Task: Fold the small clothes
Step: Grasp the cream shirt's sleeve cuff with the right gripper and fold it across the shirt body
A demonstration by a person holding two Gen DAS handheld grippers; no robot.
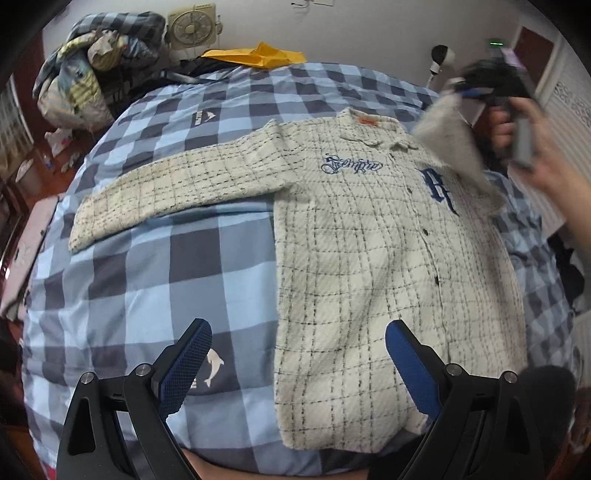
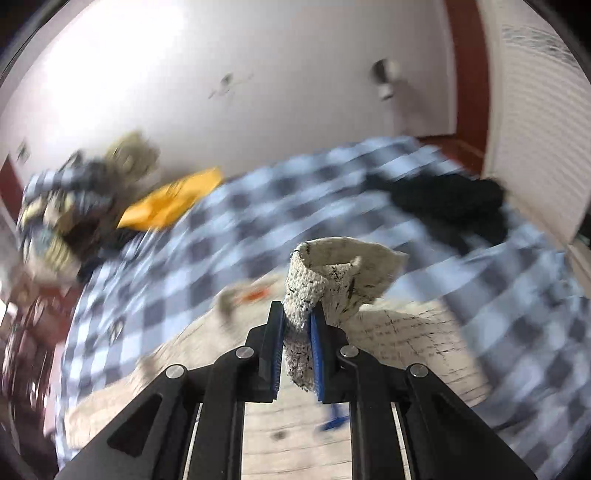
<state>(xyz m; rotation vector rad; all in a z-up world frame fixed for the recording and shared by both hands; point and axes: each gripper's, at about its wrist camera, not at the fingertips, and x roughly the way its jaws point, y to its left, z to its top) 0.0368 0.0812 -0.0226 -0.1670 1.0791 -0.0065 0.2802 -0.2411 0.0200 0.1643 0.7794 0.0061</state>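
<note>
Both blurred: right gripper clamps shirt sleeve cuff; left gripper gapes empty.

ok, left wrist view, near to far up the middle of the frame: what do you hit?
Left gripper, jaws open → dolphin print on the checked bedspread → cream checked shirt → its orange collar label → yellow cloth → white wall.
</note>
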